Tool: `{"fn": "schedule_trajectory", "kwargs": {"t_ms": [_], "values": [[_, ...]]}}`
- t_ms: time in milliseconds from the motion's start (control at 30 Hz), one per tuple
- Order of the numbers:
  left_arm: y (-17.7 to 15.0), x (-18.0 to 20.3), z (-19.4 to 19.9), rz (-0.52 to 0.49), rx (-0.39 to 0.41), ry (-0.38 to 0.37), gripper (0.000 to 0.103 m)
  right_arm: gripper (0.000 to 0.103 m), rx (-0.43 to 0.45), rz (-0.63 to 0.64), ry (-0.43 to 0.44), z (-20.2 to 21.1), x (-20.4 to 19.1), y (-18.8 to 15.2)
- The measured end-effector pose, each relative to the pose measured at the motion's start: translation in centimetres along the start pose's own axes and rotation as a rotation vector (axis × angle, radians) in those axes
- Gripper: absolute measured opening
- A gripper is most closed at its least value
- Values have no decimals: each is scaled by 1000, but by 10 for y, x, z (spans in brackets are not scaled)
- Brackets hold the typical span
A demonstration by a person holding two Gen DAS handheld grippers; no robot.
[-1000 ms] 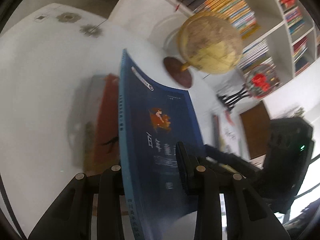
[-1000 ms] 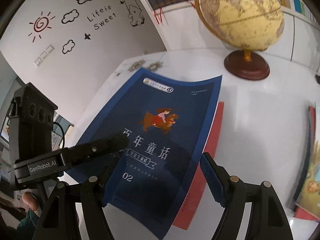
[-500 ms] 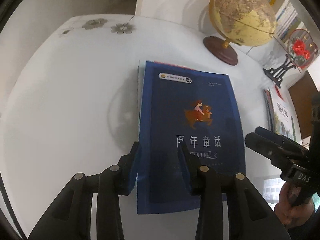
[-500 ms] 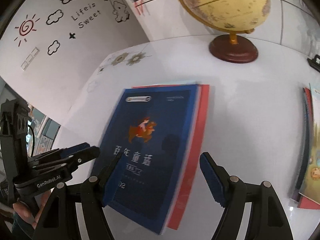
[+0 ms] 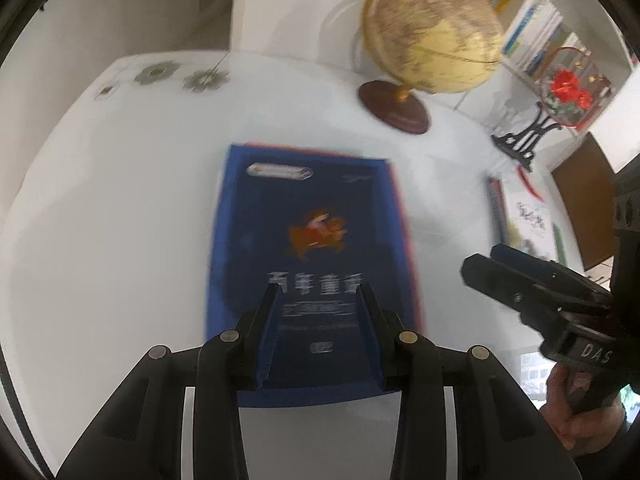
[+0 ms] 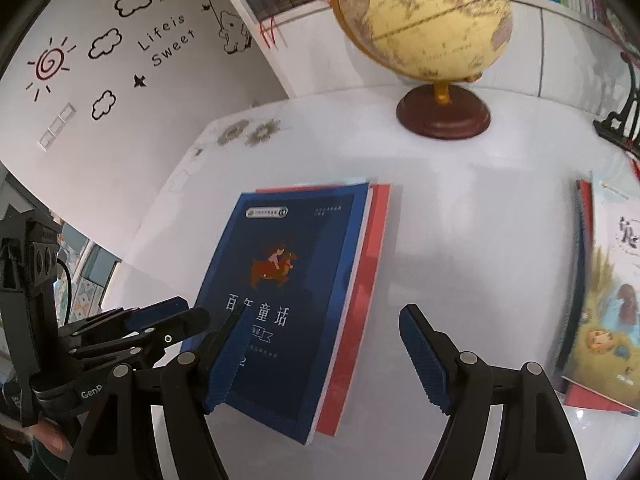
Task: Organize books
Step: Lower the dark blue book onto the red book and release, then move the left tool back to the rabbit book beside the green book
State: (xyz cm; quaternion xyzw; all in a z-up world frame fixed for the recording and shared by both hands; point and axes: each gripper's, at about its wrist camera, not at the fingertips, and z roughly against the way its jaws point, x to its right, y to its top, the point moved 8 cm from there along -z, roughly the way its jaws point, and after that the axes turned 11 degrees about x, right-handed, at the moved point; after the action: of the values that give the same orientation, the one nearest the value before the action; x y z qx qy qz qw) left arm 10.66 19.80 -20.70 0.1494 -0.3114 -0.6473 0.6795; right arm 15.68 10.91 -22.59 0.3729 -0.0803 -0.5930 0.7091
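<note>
A dark blue book (image 5: 312,240) (image 6: 288,280) lies flat on a red book (image 6: 372,264) on the white table. My left gripper (image 5: 319,300) is open, its fingers apart above the blue book's near edge, holding nothing. It also shows at the lower left of the right wrist view (image 6: 160,328). My right gripper (image 6: 324,320) is open and empty, above the near right part of the stack. It shows at the right of the left wrist view (image 5: 520,280). A second stack of picture books (image 6: 612,292) (image 5: 524,216) lies to the right.
A yellow globe (image 5: 432,28) (image 6: 424,20) on a round brown base (image 6: 443,117) stands behind the books. A black stand with a red-flowered fan (image 5: 560,92) is at the back right. Bookshelves (image 5: 532,36) line the wall behind.
My left gripper let go of the blue book, which went from tilted upright to lying flat on the red book. The left gripper has opened and drawn back; the right gripper drew back a little.
</note>
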Motion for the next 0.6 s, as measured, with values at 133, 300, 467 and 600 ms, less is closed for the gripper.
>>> {"fn": "schedule_trajectory", "kwargs": {"t_ms": [133, 300, 467, 600], "values": [[4, 32, 6, -44, 12, -25, 35, 75, 39, 8, -12, 24, 6, 9], [6, 72, 11, -67, 17, -62, 35, 75, 67, -3, -36, 54, 22, 17], [8, 118, 18, -100, 28, -102, 35, 75, 95, -19, -67, 86, 48, 22], [8, 157, 21, -135, 31, -132, 35, 75, 111, -37, -103, 109, 74, 21]]}}
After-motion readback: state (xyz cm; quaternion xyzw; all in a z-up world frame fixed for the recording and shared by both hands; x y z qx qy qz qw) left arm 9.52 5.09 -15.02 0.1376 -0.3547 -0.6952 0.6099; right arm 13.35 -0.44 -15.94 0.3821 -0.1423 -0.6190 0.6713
